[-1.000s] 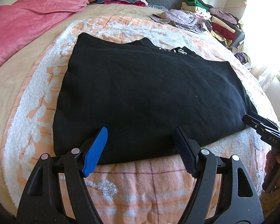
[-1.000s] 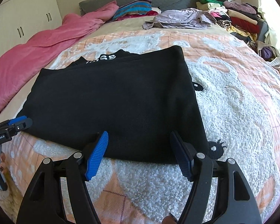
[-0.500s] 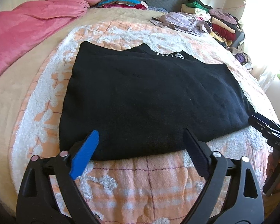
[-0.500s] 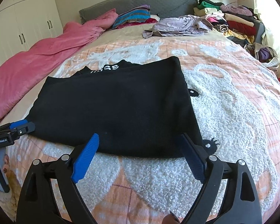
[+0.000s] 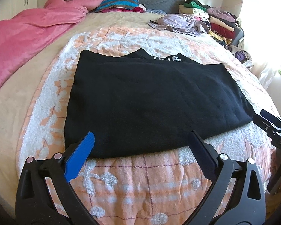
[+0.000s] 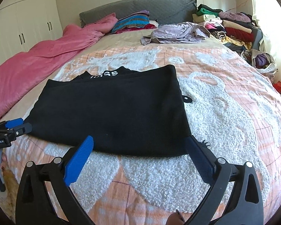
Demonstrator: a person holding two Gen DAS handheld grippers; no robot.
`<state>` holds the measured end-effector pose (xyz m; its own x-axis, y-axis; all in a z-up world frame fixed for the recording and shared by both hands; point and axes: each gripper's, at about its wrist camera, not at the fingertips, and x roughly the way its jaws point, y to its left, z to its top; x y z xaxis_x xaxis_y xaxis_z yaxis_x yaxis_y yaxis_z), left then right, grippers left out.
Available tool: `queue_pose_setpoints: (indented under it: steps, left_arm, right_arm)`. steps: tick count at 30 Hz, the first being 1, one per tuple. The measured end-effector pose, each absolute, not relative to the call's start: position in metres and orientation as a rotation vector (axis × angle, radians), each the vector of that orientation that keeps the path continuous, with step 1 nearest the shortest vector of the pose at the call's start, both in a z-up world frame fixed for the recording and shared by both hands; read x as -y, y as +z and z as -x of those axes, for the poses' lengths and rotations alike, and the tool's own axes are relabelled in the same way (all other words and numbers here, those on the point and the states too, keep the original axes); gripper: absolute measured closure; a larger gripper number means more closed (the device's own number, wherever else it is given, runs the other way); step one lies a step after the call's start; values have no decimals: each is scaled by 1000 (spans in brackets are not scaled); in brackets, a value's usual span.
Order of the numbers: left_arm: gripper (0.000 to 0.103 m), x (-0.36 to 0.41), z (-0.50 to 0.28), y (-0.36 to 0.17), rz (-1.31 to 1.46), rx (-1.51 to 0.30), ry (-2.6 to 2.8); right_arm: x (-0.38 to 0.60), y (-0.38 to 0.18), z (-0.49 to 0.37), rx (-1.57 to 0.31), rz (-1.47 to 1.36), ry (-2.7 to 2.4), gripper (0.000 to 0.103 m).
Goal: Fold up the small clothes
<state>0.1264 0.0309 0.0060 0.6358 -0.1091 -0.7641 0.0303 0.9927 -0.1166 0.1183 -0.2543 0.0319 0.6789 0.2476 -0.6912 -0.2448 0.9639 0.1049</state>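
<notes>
A black garment point(image 5: 155, 101) lies folded flat on the bed, with white lettering point(image 5: 167, 58) peeking out at its far edge. My left gripper point(image 5: 141, 134) hovers just off its near edge. Its jaws are opening, and neither pad touches the cloth. My right gripper point(image 6: 140, 138) hangs at the garment's point(image 6: 114, 108) near right corner, jaws also opening, with nothing pinched. Each gripper shows in the other's view: the right gripper point(image 5: 267, 123) at the right margin, the left gripper point(image 6: 13, 126) at the left margin, held by a hand.
The bed carries an orange and white fluffy blanket point(image 5: 140, 178). A pink quilt point(image 5: 28, 37) runs along the left side. A lilac garment point(image 6: 176, 31) and a stack of folded clothes point(image 6: 232, 26) sit far right. White wardrobe doors point(image 6: 18, 18) stand at the left.
Both grippers' jaws have spread wider and both have drawn back and up from the garment's near edge. The garment itself has stayed flat in place.
</notes>
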Motion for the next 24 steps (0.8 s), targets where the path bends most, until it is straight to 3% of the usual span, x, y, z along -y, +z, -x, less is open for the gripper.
queue_pose_setpoints:
  steps: [24]
  left_arm:
    - [10,-87,-107,15,154,-838,34]
  right_arm:
    - [183,50,-109,-737,117,381,5]
